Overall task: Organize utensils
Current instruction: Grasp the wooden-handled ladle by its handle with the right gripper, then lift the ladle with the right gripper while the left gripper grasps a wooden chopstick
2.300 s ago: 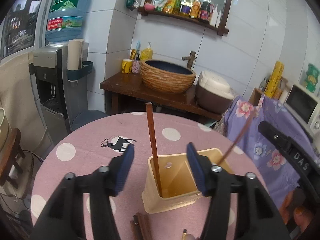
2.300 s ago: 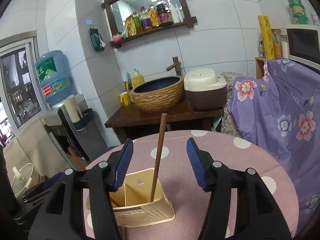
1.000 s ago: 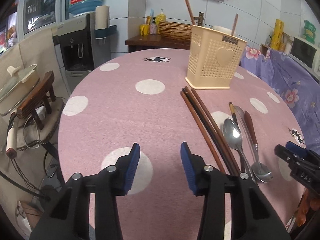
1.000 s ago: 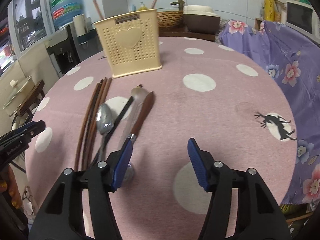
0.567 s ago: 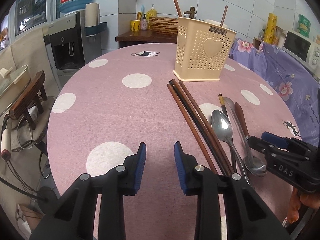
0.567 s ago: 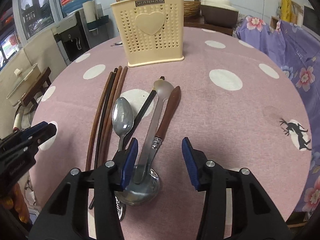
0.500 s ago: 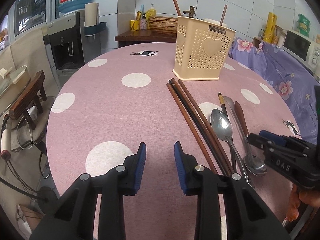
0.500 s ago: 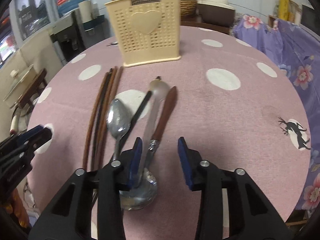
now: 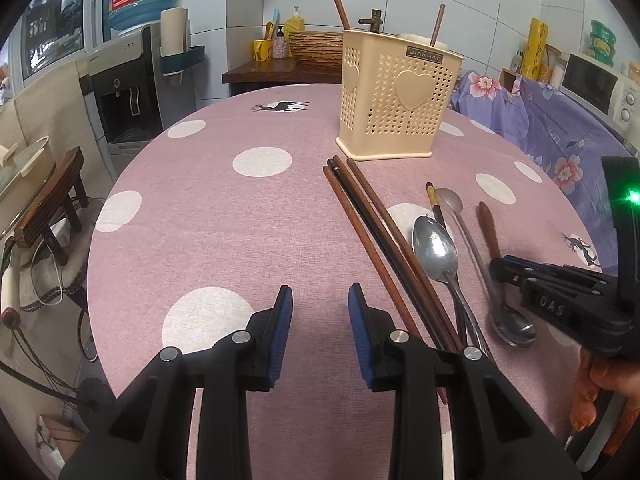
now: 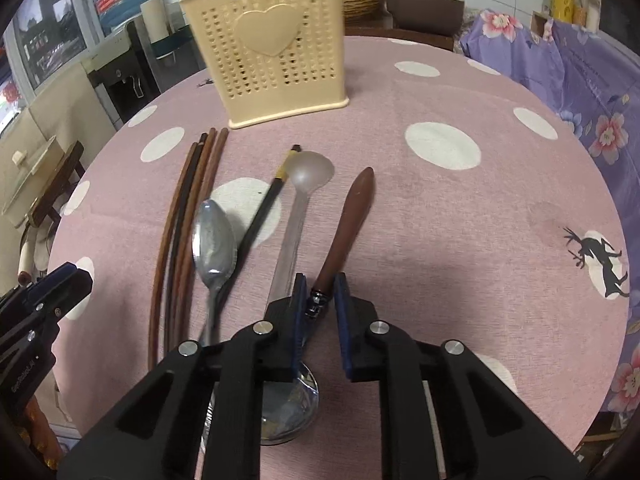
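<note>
A cream perforated holder stands on the pink dotted tablecloth with two brown chopsticks upright in it. In front of it lie several brown chopsticks, a steel spoon, a black chopstick, a long pale-handled spoon and a wood-handled utensil. My right gripper is closing around that utensil's metal neck, which lies between the pads; its head is hidden. My left gripper hovers narrowly open over bare cloth, holding nothing.
The round table's edge drops to a wooden stool and cables on the left. A water dispenser and a sideboard with a woven basin stand behind. Purple floral fabric covers things to the right.
My right gripper has sunk and moved forward over the wood-handled utensil while its jaws narrowed around the neck. The left gripper's jaws narrowed a little, then stayed put.
</note>
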Motion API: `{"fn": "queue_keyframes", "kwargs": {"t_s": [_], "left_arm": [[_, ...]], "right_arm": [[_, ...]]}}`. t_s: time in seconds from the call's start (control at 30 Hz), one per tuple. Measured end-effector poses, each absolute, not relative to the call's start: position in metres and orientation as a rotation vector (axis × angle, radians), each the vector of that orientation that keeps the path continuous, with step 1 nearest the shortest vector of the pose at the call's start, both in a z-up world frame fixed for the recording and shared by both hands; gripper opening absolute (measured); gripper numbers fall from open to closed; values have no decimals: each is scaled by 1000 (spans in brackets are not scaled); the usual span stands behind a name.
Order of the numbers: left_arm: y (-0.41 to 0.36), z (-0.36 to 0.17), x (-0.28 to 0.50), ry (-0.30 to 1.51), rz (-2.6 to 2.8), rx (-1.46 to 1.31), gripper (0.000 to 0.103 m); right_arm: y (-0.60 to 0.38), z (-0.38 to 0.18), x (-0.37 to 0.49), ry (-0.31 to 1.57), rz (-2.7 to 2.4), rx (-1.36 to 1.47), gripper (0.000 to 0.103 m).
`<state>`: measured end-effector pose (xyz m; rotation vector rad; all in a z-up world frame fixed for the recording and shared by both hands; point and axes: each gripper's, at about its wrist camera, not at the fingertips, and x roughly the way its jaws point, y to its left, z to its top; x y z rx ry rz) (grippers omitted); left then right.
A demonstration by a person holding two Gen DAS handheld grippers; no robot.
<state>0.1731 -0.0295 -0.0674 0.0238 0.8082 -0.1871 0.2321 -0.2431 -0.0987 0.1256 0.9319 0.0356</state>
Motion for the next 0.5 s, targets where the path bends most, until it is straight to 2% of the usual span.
{"fn": "queue_keyframes", "kwargs": {"t_s": [0.5], "left_arm": [[-55,-77,186,874,-261,-12,30]], "right_arm": [[-290,-98,213,921,-49,115,14]]}}
